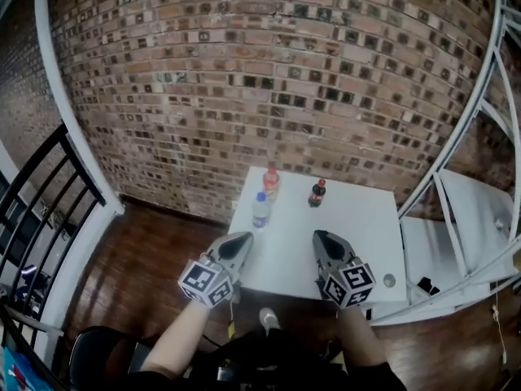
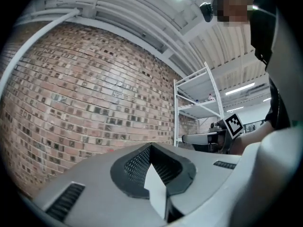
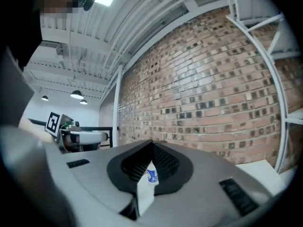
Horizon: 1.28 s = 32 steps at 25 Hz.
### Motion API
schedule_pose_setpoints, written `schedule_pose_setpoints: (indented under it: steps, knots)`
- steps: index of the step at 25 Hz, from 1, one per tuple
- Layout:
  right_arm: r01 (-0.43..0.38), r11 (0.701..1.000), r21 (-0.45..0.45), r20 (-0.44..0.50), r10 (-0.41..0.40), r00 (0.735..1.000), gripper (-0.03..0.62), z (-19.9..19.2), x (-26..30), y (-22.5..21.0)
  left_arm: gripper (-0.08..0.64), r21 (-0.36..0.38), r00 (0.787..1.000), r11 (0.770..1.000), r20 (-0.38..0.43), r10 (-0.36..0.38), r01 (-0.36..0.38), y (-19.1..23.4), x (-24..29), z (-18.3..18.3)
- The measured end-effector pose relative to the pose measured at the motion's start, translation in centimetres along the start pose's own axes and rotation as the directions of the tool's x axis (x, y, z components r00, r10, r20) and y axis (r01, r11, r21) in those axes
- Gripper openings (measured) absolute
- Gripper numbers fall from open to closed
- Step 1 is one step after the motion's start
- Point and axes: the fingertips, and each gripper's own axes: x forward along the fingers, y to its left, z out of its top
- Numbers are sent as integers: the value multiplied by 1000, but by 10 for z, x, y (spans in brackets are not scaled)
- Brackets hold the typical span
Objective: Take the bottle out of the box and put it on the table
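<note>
Three bottles stand on the white table (image 1: pixel 358 243): a clear one with a blue label (image 1: pixel 260 210), an orange one with a red cap (image 1: pixel 271 183) and a dark cola one with a red cap (image 1: pixel 317 193). No box is in view. My left gripper (image 1: pixel 242 239) hangs over the table's near left edge, shut and empty, just short of the blue-label bottle. My right gripper (image 1: pixel 319 236) is level with it over the table's front, also shut with nothing in it. In the right gripper view its jaws (image 3: pixel 152 145) meet, and the blue-label bottle (image 3: pixel 152 175) shows behind the notch.
A brick wall (image 1: pixel 260 72) rises right behind the table. A white metal shelf unit (image 1: pixel 464 194) stands against the table's right side, with small items on its low board. A black railing (image 1: pixel 49 177) runs at the left, and a dark chair (image 1: pixel 98 349) sits at the bottom left.
</note>
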Motion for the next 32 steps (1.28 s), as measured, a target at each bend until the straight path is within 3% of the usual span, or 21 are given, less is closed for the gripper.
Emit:
schedule_pose_setpoints:
  steps: [5,9,13,23,32]
  knots:
    - [59,997,39,109,-63,992,2,24,-60,-12,5,-21,995,994,3,-103,103,-51,9,2]
    - [144,989,28,113,-146,983,0,29,-89,-33,5,-19,990,990,20,-141,141,-78,18,9]
    - [225,974,33,102,-227,968,0,30,-123,-58,5,-19,991,991,30,-131,132,-92,30,12]
    - [307,950,52,113,-311,944,0,33,-205,-112,5,-41,995,995,48,-84,86,-137,60,-8]
    - [298,948,112,117,-310,943,0,20,-214,-128,5,-67,997,995,29,-67,69,-151,64,-15]
